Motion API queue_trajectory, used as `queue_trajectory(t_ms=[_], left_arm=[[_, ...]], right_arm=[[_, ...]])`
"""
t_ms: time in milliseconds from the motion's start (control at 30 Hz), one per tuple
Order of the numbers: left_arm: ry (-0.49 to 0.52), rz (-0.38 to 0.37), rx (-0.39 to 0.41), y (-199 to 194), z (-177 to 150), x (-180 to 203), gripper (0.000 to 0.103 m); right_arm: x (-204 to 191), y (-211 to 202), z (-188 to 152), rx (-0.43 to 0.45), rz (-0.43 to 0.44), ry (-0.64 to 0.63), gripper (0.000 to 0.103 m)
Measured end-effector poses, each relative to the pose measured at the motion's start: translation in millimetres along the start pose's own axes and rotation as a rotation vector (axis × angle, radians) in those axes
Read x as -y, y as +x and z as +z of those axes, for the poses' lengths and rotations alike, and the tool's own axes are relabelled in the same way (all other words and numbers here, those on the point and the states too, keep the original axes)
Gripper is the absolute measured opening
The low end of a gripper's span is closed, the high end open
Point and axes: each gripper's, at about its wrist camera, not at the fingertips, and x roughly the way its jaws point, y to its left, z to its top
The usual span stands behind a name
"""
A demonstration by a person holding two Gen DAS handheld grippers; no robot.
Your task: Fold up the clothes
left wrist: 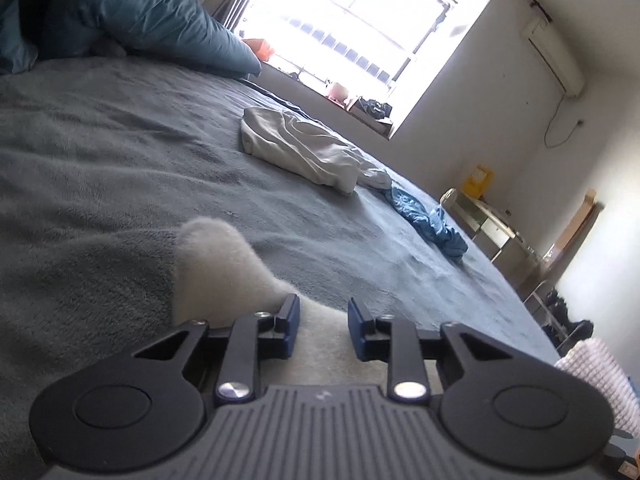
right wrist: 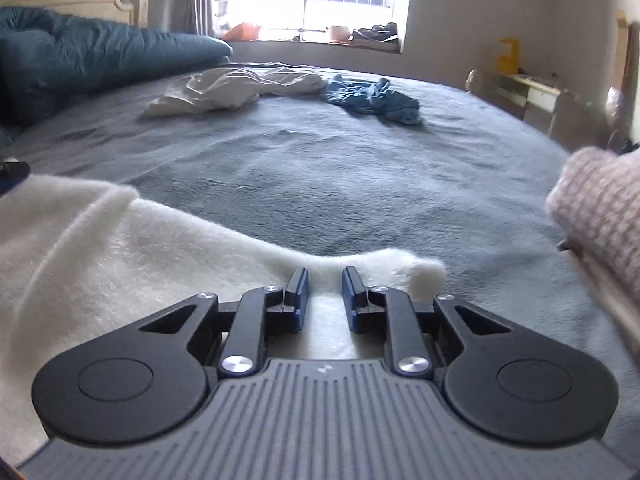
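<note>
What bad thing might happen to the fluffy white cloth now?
1. Both the left gripper and right gripper have gaps between their pads, with the fluffy white cloth lying under them, not pinched. A lift now would likely leave it behind.
2. One corner stands up bunched, so a fold may come out crooked.
3. The folded pink knit lies close and might get knocked.

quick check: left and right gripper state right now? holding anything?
Left gripper: open, gap between the jaws, fluffy white fleece garment under them, not clamped.
Right gripper: open, narrow gap, over the same garment's edge, not pinched.
</note>
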Motion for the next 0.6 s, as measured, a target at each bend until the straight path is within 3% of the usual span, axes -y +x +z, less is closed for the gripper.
queue_trajectory(t_ms=[133,233,333,400,500,567,600], left_arm=[[0.006,0.007,0.001,2,0,-2,0.028],[-0.001,-0.001,0.006,2,-1,-4,0.028],[-0.004,-0.004,0.008,3,-1,-6,0.027],[-0.004,-0.010,0.008,4,-1,-7,0.026],[-0.039,-0.031,0.005,3,-2,-14,0.020],[-0.069,-0.047,0.007,3,-2,-20,0.019],[-0.076,-0.051,0.007,3,-2,-22,0.018]], right_arm=[[-17,-11,28,-0.003,-0.036,-0.055,0.020],[-32,-9,62,0.023,0.104,-0.079,0.022],[-57,19,80,-0.069,0.275,-0.098,0.024],[-68,46,74,-0.162,0.300,-0.148,0.023],[-29,56,47,-0.200,0.347,-0.085,0.024],[8,44,43,-0.213,0.380,0.081,0.022],[15,38,44,-0.206,0.341,0.063,0.018]])
